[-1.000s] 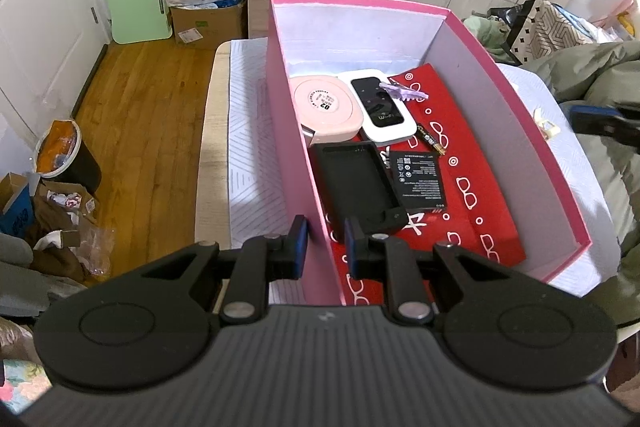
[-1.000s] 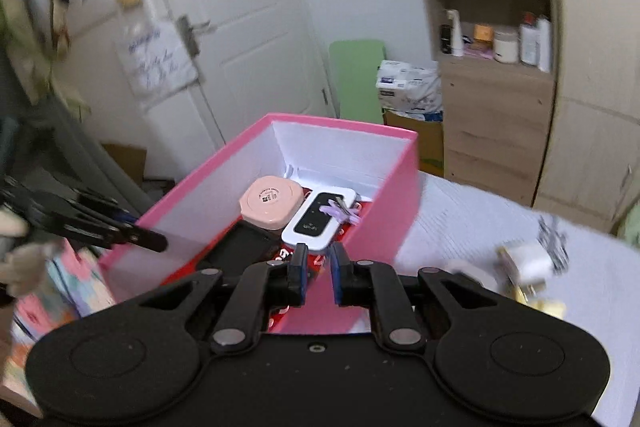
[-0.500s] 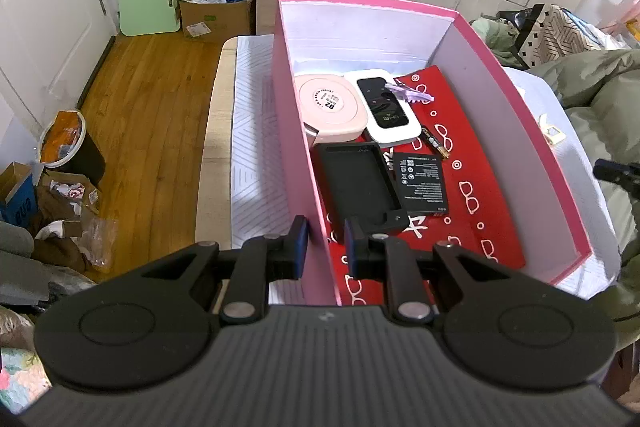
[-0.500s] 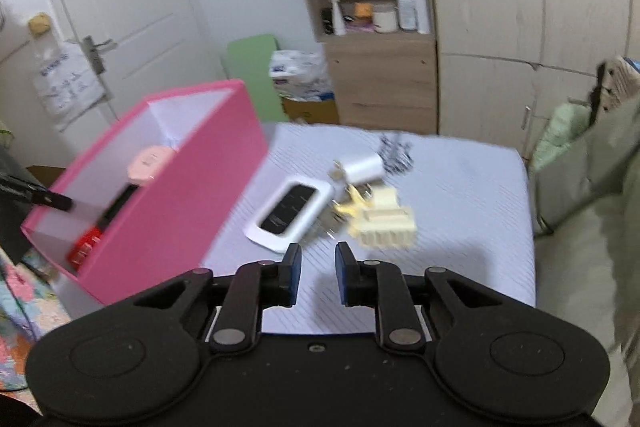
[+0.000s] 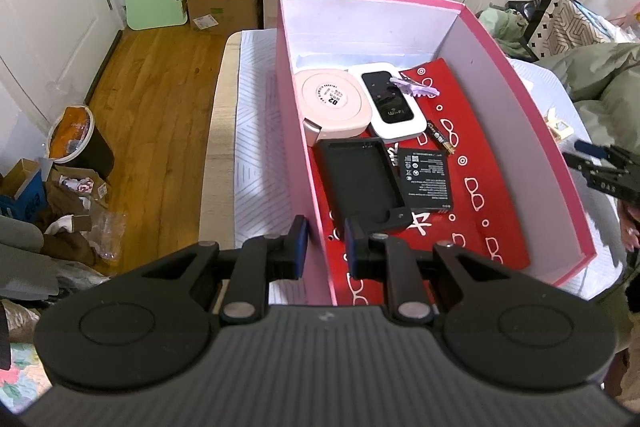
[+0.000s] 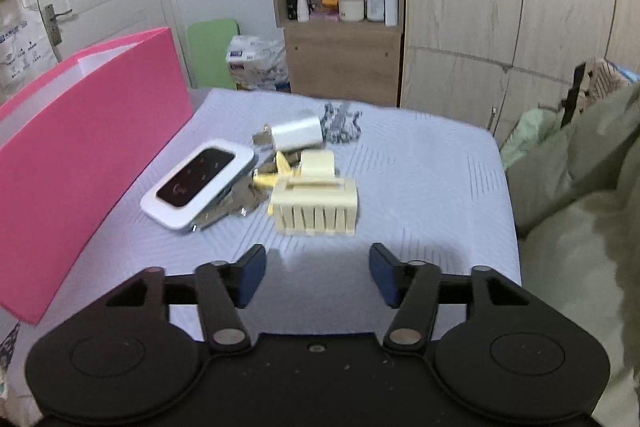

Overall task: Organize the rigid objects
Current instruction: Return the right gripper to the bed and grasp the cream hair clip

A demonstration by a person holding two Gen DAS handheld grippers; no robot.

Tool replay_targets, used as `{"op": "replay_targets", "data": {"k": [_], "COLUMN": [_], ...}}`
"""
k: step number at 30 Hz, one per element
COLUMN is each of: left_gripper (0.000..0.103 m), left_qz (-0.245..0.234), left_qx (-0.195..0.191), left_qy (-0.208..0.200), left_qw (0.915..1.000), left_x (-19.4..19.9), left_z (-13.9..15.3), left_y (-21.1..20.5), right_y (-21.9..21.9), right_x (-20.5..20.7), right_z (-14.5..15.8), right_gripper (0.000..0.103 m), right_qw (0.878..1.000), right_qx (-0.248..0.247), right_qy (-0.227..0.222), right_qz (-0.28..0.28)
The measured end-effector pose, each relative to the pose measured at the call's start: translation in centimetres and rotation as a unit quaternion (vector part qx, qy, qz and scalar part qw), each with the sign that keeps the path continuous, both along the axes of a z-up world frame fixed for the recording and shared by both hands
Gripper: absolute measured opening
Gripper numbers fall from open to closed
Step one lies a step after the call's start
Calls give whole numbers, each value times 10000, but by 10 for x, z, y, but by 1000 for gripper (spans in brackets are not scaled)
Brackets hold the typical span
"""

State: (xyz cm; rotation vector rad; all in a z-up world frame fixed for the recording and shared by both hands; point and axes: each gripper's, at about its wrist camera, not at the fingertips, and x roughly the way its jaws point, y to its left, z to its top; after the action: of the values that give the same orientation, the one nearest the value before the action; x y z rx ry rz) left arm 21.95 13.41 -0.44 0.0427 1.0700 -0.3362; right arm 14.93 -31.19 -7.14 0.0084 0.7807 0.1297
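Observation:
A pink box [image 5: 296, 163] on the bed holds a round pink case [image 5: 332, 103], a white Wi-Fi device [image 5: 394, 103], a purple clip [image 5: 414, 87], a black case [image 5: 362, 183] and a black battery [image 5: 428, 181]. My left gripper [image 5: 326, 247] is shut on the box's near left wall. My right gripper [image 6: 318, 273] is open and empty, just short of a cream hair claw [image 6: 314, 203]. Beyond it lie a white pocket router [image 6: 200, 183], a white charger plug [image 6: 298, 133] and a dark metal chain [image 6: 340, 123]. The pink box [image 6: 84, 155] stands to the left.
The bed is covered with a pale striped sheet [image 6: 420, 187]. A green-grey quilt [image 6: 580, 207] is bunched at the right. A wooden shelf unit [image 6: 340, 11] and wardrobe stand behind the bed. A bin [image 5: 76, 139] and clutter lie on the wood floor at the left.
My right gripper swung away from the pink box to the loose items on the bed and opened its jaws wide. My left gripper stayed clamped on the box wall.

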Motion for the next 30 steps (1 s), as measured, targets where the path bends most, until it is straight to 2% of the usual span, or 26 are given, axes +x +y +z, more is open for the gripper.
{"op": "replay_targets", "data": {"k": [3, 11, 13, 14, 16, 24, 30], "left_gripper": [17, 17, 17, 17, 17, 17, 17], "left_qz": [3, 38, 31, 28, 41, 71, 74], "left_qx": [-14, 11, 35, 51, 44, -41, -73], "left_qy": [6, 66, 69, 67, 78, 51, 71], "left_qw": [10000, 10000, 10000, 10000, 10000, 10000, 9999], "left_x": [0, 1, 1, 1, 2, 0, 0], "left_z": [0, 0, 0, 0, 0, -1, 0], "left_y": [0, -2, -3, -3, -3, 0, 1], "right_y": [4, 7, 8, 8, 10, 18, 34], "right_x": [9, 31, 32, 31, 28, 3, -25], "right_z": [-1, -10, -13, -13, -9, 11, 39], "right_gripper": [70, 71, 69, 60, 56, 56, 56], "right_qw": [9998, 9997, 9994, 9994, 9994, 9983, 9958], "right_qx": [-113, -12, -59, -59, -13, -147, 161], "right_qy": [-164, -251, -330, -338, -335, -555, -821], "right_qz": [31, 11, -51, -45, 20, 132, 375]}}
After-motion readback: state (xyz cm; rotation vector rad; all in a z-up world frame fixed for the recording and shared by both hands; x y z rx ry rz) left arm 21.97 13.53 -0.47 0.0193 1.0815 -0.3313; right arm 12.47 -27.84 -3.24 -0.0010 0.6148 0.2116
